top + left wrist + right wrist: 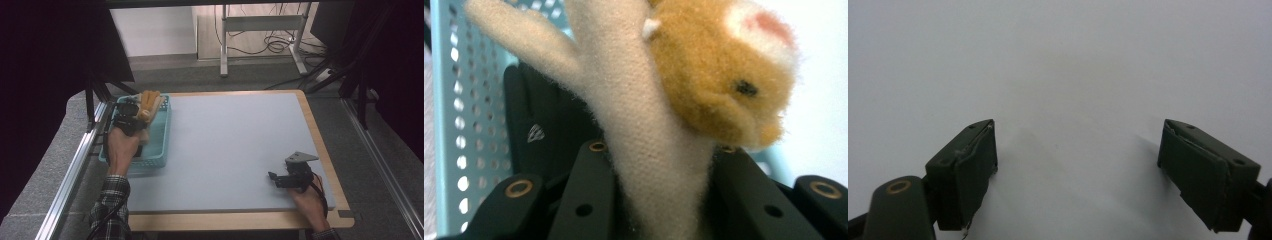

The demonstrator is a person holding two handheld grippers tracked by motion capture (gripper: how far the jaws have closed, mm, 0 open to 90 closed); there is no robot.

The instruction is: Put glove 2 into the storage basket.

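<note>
Being held over the teal basket [159, 145] at the table's left edge, a plush toy [684, 100] is being clamped by the left gripper [134, 116] while the right gripper [1078, 165] is being kept wide apart, empty.

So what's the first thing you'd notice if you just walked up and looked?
Probably the plush toy, tan and cream with a pink spot, pinched in the left gripper over the turquoise basket at the table's left edge. After that, the right gripper near the front right corner, its jaws wide apart over the bare pale-blue mat.
</note>
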